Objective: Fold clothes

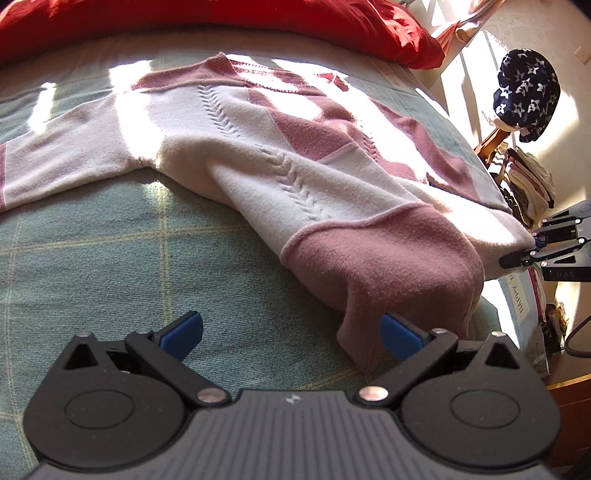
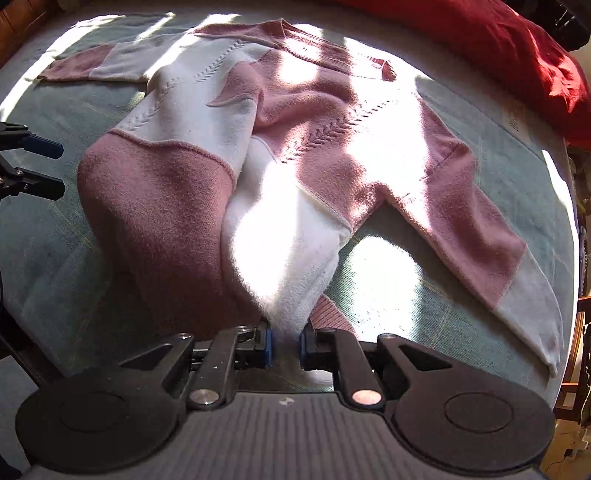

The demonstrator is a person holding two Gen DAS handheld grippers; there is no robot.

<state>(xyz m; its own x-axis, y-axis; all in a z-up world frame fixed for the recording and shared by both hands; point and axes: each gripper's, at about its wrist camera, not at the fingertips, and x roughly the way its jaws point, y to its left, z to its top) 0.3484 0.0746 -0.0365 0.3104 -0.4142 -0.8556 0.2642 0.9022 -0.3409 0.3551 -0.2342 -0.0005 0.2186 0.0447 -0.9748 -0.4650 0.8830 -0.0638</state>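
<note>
A pink and white knit sweater [image 1: 258,158] [image 2: 314,147] lies front up on the green plaid bed cover [image 1: 110,258] [image 2: 406,277], sleeves spread to both sides. My right gripper [image 2: 286,345] is shut on the white part of the hem, which is bunched and lifted toward it; the left wrist view shows this gripper [image 1: 524,249] at the sweater's right edge. My left gripper [image 1: 290,325] is open with its blue pads wide apart, just in front of the pink hem corner [image 1: 369,332], whose tip rests beside the right pad. It appears open at the left edge of the right wrist view [image 2: 51,168].
A red duvet [image 1: 221,18] [image 2: 517,55] lies along the far side of the bed. A dark star-patterned cloth [image 1: 526,96] and a stack of folded clothes [image 1: 532,184] are off the bed to the right. Strong sun patches cross the sweater.
</note>
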